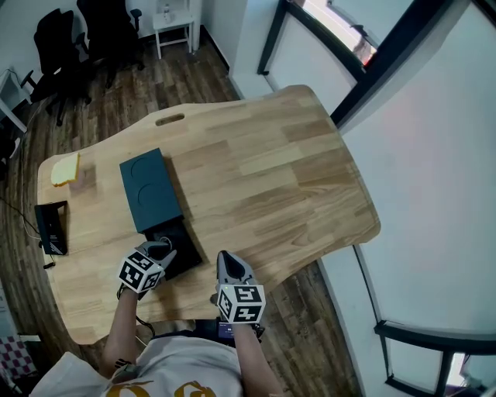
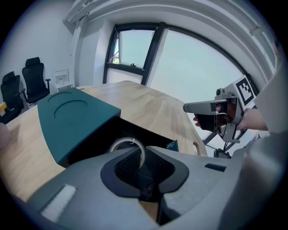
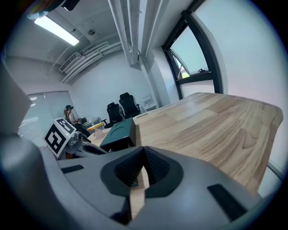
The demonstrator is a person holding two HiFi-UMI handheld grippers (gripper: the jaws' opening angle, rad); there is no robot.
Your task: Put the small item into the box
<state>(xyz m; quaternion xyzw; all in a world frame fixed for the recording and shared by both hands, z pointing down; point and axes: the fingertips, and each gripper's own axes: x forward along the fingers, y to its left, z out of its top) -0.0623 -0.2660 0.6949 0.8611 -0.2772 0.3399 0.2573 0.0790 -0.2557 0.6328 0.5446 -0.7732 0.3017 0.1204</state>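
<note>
A dark teal box lies on the wooden table [image 1: 271, 178], its lid [image 1: 149, 190] slid back so the black inside [image 1: 183, 252] is open at the near end. My left gripper [image 1: 166, 248] hangs over that opening, shut on a small pale ring [image 2: 128, 146], which shows above the dark cavity [image 2: 105, 137] beside the lid [image 2: 72, 117]. My right gripper [image 1: 227, 262] sits to the right of the box near the table's front edge, jaws shut with nothing between them [image 3: 143, 168]. From the right gripper view the box [image 3: 119, 132] stands ahead on the left.
A yellow block [image 1: 65, 169] and a black device [image 1: 51, 226] lie at the table's left end. A handle slot [image 1: 170, 119] is cut near the far edge. Office chairs [image 1: 70, 39] and a white side table [image 1: 173, 23] stand beyond.
</note>
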